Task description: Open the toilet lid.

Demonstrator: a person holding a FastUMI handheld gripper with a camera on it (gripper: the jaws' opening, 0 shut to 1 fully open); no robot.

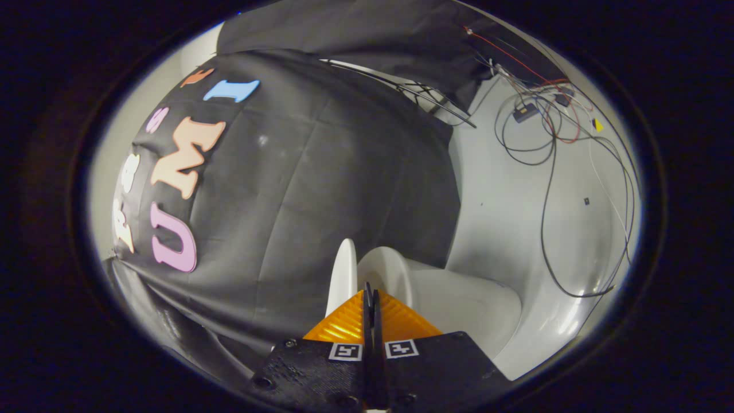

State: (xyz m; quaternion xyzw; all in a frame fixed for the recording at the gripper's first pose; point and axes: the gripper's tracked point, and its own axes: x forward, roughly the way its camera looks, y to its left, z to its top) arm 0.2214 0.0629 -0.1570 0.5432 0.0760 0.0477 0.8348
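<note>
The white toilet lid shows edge-on as a thin upright blade, just ahead of my fingers and slightly to their left. It stands apart from the bowl rim. The white toilet body spreads out to the right behind the rim. My gripper is shut, its two orange fingers pressed flat together with nothing between them. The fingertips lie close beside the lid's edge; I cannot tell whether they touch it.
Black cloth hangs right behind the toilet. To the right is a white surface with loose black, red and white cables and a small black box.
</note>
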